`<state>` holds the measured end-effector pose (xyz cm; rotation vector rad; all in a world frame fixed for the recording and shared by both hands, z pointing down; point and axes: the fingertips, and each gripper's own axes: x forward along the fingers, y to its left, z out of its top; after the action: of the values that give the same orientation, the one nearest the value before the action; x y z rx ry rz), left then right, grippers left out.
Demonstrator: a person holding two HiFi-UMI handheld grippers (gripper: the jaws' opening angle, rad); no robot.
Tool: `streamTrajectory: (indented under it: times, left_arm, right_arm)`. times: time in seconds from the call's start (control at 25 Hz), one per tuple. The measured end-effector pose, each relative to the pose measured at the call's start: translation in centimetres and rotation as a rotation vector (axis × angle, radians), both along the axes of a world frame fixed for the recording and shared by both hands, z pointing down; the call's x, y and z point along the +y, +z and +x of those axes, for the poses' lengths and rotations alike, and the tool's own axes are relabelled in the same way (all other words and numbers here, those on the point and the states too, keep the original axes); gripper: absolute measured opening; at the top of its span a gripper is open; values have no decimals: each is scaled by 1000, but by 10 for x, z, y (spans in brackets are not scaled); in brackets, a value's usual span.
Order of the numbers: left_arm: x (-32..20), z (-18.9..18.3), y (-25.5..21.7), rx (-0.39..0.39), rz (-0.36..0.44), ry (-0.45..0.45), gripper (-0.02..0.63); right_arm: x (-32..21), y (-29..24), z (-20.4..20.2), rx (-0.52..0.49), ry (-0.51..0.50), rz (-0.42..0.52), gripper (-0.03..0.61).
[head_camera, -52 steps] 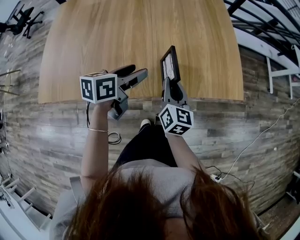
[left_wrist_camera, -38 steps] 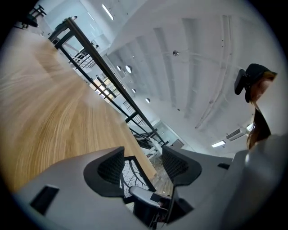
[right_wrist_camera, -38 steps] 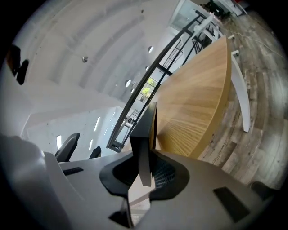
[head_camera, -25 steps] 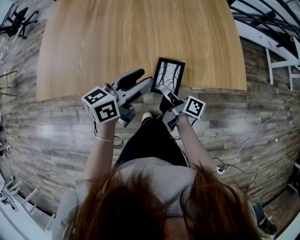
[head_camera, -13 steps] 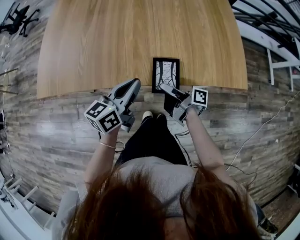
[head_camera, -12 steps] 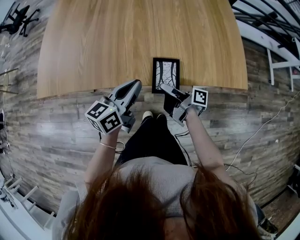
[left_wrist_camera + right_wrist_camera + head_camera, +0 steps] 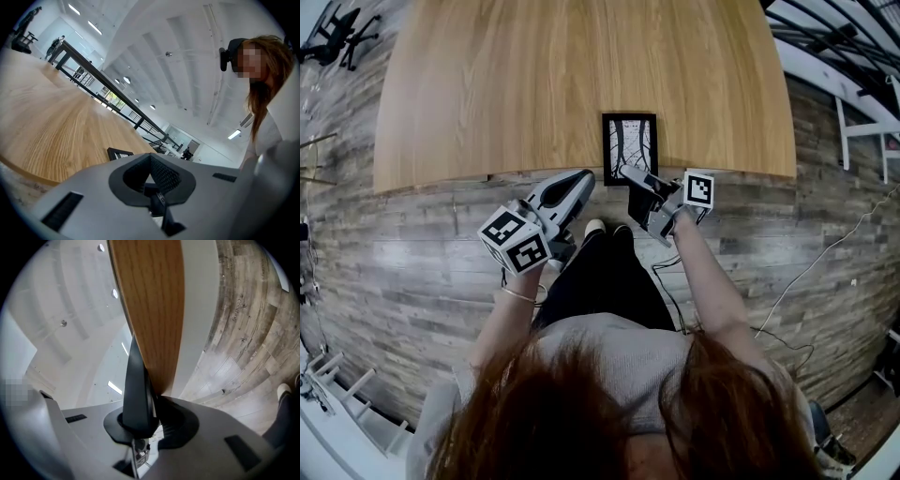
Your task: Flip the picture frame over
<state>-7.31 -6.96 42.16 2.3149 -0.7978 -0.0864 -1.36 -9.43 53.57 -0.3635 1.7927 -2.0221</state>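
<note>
One picture frame [image 7: 630,148] on one table [image 7: 534,84], right tool [image 7: 624,172] pinching it (left tool [image 7: 585,176] pressed together).

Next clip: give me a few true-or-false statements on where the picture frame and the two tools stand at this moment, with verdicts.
1. The picture frame lies on the wooden table with its picture side up. True.
2. The right tool is shut on the frame's near edge. True.
3. The left tool also grips the frame. False: its jaws are together with nothing between them, left of the frame at the table's near edge.
4. The frame sits at the table's far edge. False: it is at the near edge, close to the person.
</note>
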Motion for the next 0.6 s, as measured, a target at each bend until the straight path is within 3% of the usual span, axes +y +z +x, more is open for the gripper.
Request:
streamTrajectory:
  times: [0.44, 0.6]
  left_arm:
    - [-3, -9, 7, -46, -10, -65, 8]
    - [-2, -10, 8, -32, -28, -70, 8]
  right_arm:
    - [-1, 0, 1, 48, 84, 25, 74]
    - [-2, -11, -2, 67, 52, 59, 168]
